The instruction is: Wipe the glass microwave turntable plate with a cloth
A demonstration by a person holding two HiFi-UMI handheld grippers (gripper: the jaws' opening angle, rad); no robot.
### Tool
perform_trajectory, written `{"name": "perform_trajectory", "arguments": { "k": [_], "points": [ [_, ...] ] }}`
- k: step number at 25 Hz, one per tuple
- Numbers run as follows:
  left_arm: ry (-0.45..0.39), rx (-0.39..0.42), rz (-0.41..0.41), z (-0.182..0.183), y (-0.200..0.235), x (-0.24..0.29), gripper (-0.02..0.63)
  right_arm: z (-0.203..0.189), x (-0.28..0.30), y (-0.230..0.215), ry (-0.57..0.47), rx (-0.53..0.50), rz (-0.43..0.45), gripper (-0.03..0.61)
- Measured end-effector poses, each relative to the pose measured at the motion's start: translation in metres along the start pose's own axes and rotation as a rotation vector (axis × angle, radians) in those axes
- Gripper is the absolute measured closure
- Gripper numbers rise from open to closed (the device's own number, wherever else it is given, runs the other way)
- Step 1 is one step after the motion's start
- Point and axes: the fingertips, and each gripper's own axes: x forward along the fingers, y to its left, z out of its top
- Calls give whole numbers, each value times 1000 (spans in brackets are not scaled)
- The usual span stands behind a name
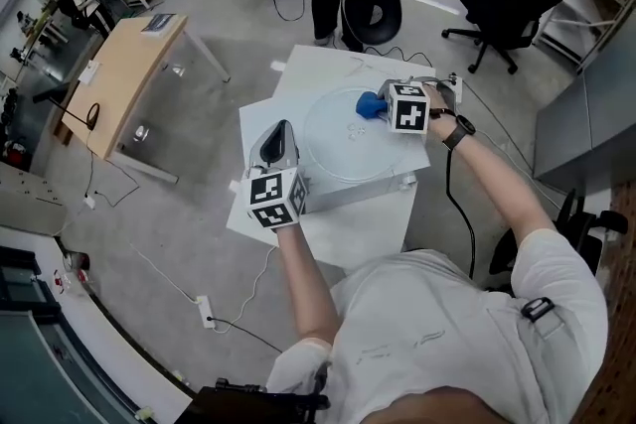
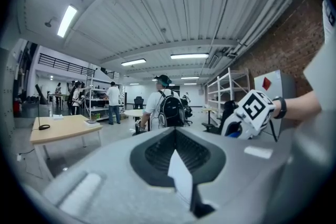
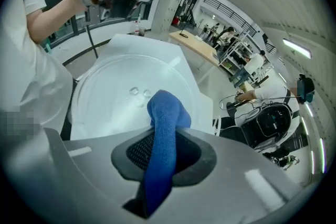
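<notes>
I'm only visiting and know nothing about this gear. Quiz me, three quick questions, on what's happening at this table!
1. True or false: the right tongs are shut on a blue cloth.
2. The cloth hangs over: A) a wooden desk, B) the glass turntable plate, C) an office chair.
3. Which tongs are held nearer the person: left or right?
Key: 1 true; 2 B; 3 the left tongs.
</notes>
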Motion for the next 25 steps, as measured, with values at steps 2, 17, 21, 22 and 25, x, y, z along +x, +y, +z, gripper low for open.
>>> {"name": "perform_trajectory", "arguments": {
  "k": [2,17,21,22,25],
  "points": [
    [8,-7,-19,-1,-7,3,614,-9,-8,21,18,-20,43,514],
    [20,-12,12,-9,-1,-11,614,81,-25,139,-124,-252,257,514],
    [24,-29,59,-4,14,-26,614,117,-9,126,-174,-269,198,514],
    [24,-29,70,-4,19,-29,612,127,-6,120,-188,-265,185,514],
    [24,-24,85,-1,25,-35,614,150,0,100,-201,-259,144,514]
  ]
}}
